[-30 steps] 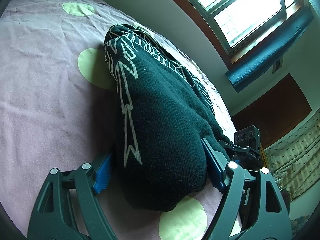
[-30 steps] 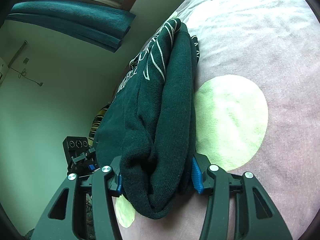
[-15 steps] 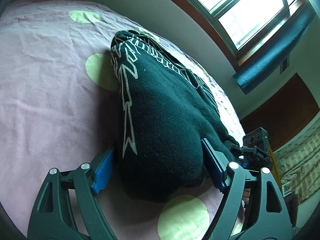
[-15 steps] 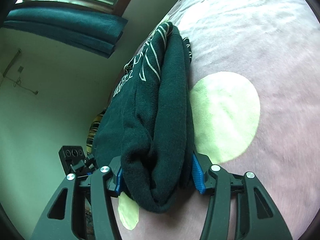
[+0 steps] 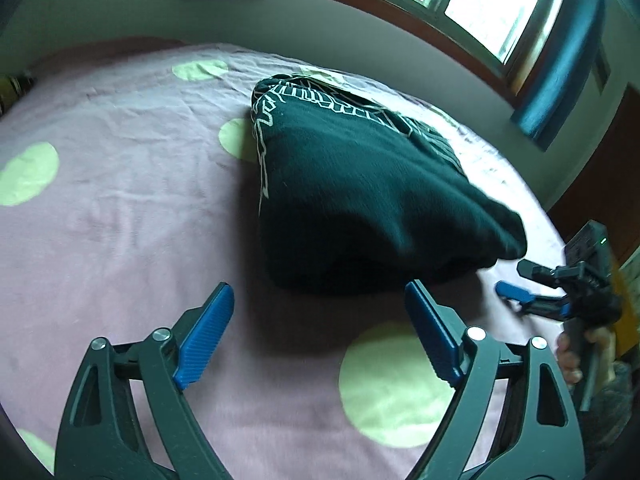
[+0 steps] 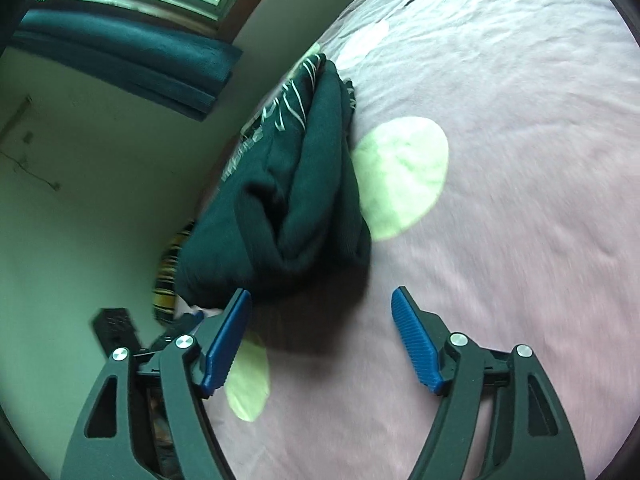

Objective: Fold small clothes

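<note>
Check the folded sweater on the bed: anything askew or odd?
Mostly fine. The sweater lies folded on the bedspread, clear of both grippers, whose jaws are opening with nothing between them. One quirk: in the right wrist view its near end bunches into loose rolls rather than a flat edge. No damage visible.

Both grippers are letting go of the folded dark sweater (image 5: 360,200), which a second ago sat clamped between each pair of jaws. The left gripper (image 5: 320,332) and right gripper (image 6: 320,336) are now drawing back with jaws opening and nothing between them, leaving the sweater lying free on the bed (image 5: 120,208).
</note>
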{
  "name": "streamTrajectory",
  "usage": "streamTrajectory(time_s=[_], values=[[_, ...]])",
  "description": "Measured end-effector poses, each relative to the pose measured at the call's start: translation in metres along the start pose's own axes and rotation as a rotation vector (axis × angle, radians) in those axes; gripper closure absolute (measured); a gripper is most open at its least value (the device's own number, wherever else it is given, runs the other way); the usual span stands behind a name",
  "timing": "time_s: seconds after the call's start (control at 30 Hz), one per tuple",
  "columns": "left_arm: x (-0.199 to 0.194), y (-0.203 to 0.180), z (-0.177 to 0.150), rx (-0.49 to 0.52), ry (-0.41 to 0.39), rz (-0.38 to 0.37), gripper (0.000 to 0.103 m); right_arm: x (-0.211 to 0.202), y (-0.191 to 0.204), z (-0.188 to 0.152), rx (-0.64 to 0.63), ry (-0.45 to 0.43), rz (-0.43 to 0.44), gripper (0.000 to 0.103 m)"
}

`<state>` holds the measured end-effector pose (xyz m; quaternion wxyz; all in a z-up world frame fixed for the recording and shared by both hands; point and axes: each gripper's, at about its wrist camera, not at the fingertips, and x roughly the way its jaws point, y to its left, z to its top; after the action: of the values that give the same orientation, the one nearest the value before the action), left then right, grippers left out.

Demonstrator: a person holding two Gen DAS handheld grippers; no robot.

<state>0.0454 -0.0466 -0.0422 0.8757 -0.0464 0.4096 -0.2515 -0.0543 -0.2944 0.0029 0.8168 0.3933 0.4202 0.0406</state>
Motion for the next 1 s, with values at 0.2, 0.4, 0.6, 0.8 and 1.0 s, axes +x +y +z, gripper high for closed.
streamTrajectory(time_s=[0.2, 0.4, 0.6, 0.8, 1.0], values=[[-0.023, -0.015, -0.012, 0.011, -0.077, 0.112, 0.006, -0.008, 0.024, -0.026, -0.098, -0.059, -0.18, 0.024], [-0.035, -0.03, -0.015, 0.042, -0.101, 0.245, 0.003, -0.016, 0.059, -0.042, -0.283, -0.15, -0.402, 0.019], [-0.04, -0.038, -0.016, 0.045, -0.104, 0.312, 0.002, -0.014, 0.075, -0.044, -0.372, -0.178, -0.502, 0.018], [-0.047, -0.041, -0.019, 0.046, -0.124, 0.369, 0.002, -0.015, 0.087, -0.049, -0.389, -0.203, -0.494, 0.018], [-0.049, -0.044, -0.02, 0.062, -0.121, 0.38, 0.002, -0.02, 0.097, -0.058, -0.397, -0.218, -0.488, 0.018]])
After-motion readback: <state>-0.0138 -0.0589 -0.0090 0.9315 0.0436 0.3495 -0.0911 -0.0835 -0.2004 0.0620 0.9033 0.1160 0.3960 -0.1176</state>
